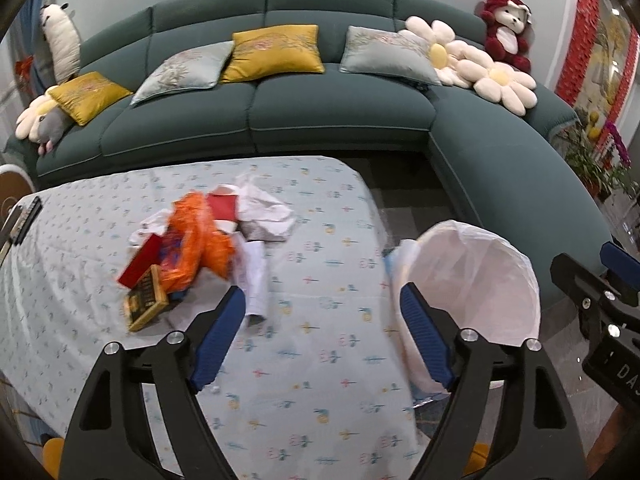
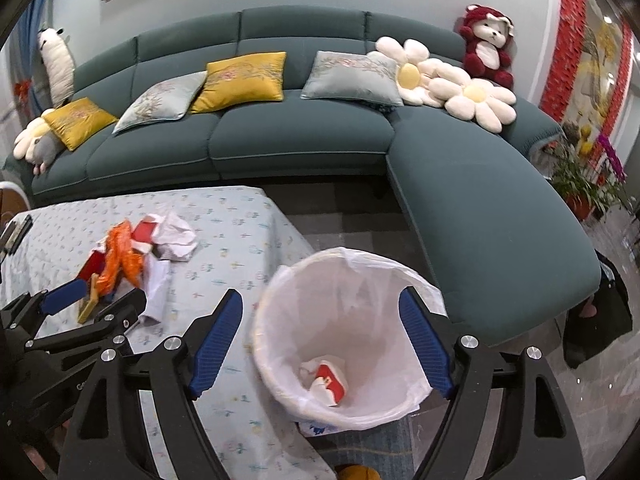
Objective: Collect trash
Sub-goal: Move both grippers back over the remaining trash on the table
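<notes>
A pile of trash lies on the table: an orange plastic bag (image 1: pixel 200 240), crumpled white paper (image 1: pixel 264 212), a red carton (image 1: pixel 140 262), a yellow box (image 1: pixel 146 304) and a white paper strip (image 1: pixel 256 276). The pile also shows in the right wrist view (image 2: pixel 128 256). A white-lined trash bin (image 2: pixel 340 336) stands beside the table's right edge, with a red-and-white carton (image 2: pixel 330 378) at its bottom. My left gripper (image 1: pixel 322 300) is open and empty above the table, just short of the pile. My right gripper (image 2: pixel 320 304) is open and empty above the bin.
The table (image 1: pixel 320 380) has a light floral cloth. A remote (image 1: pixel 26 216) lies at its far left edge. A teal corner sofa (image 1: pixel 332 112) with cushions and plush toys wraps behind and to the right. Potted plants (image 2: pixel 580 184) stand at far right.
</notes>
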A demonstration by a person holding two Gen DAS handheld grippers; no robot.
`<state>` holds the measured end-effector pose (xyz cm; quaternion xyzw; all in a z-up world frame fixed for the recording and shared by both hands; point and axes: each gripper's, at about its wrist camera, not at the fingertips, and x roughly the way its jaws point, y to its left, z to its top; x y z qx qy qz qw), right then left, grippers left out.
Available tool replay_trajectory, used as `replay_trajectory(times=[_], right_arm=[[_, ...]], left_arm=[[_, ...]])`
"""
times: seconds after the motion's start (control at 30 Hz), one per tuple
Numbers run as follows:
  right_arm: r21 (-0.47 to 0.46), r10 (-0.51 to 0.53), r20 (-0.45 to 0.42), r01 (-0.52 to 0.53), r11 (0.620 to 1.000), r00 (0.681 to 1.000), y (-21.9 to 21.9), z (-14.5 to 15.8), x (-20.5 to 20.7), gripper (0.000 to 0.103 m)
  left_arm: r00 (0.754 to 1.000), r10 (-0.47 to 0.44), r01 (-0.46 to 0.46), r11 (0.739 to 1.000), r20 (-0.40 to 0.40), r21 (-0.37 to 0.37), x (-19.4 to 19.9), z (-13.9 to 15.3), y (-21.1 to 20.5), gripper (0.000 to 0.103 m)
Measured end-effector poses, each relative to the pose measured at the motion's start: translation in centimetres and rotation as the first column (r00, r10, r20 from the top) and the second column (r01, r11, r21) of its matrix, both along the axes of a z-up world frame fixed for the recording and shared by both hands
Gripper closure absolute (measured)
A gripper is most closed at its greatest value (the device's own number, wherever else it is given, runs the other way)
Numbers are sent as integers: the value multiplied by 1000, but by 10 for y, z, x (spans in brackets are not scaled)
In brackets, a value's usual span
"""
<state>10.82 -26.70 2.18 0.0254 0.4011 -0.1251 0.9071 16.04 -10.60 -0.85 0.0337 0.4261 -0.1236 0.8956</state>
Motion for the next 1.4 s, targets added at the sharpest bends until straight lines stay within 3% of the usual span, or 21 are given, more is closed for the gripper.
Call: replay_trajectory(times=[0.3, 0.83, 1.4], right_arm=[[-9, 75, -7, -75, 997, 997, 59, 5, 4, 25], [-11, 202, -65, -203, 979, 977, 150, -18, 27, 25], [21, 227, -138, -226, 974, 964, 179, -62, 72, 25]], left_arm=[[994, 105, -105, 994, 4, -5, -2, 5, 71, 18], [962, 268, -267, 963, -45, 25, 1, -26, 179, 16], [927, 336, -339, 941, -166, 9, 43, -75, 210, 14]])
